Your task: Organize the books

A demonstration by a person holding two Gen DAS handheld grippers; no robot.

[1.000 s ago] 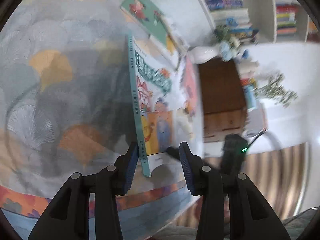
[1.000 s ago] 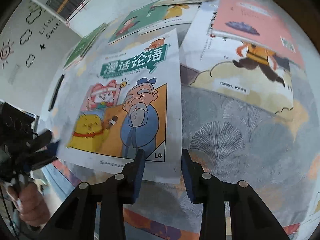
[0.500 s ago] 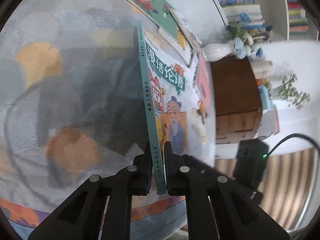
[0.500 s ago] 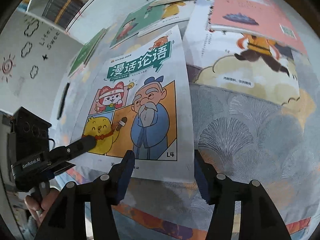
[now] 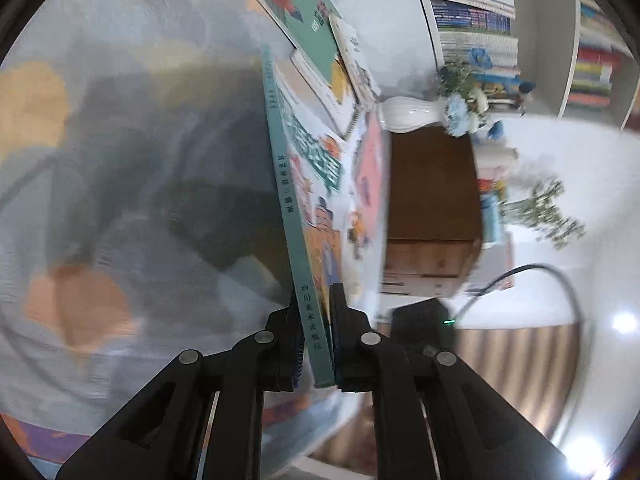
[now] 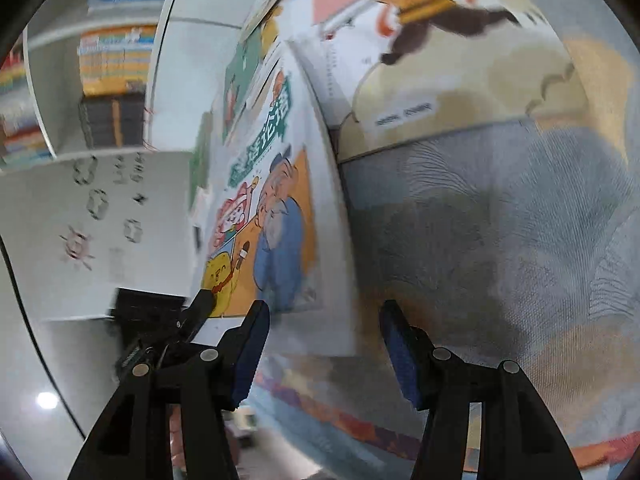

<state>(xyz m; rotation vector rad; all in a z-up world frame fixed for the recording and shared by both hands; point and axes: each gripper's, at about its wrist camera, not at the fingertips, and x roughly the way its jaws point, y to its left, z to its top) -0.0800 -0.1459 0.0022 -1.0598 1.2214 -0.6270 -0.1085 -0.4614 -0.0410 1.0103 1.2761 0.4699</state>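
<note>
A comic book [image 5: 292, 208] with a teal spine and a cartoon cover stands tilted up on edge over the patterned cloth [image 5: 120, 160]. My left gripper [image 5: 316, 320] is shut on the lower end of its spine. In the right wrist view the same comic book [image 6: 280, 220] shows its cover, with its near corner between the fingers of my right gripper [image 6: 324, 320]. That gripper is open and its pads do not touch the book. A finger of the left gripper [image 6: 204, 300] reaches onto the cover from the left.
More books lie beyond on the cloth: a green book [image 5: 296, 12], a pink book [image 5: 370, 168] and a large picture book [image 6: 440, 100]. A white vase [image 5: 408, 114], a wooden cabinet [image 5: 432, 184] and filled bookshelves [image 5: 472, 12] stand past the table edge.
The left gripper closed on the comic book's spine and the book tilted up. The right gripper opened off the book's near edge and rolled, so its view now leans.
</note>
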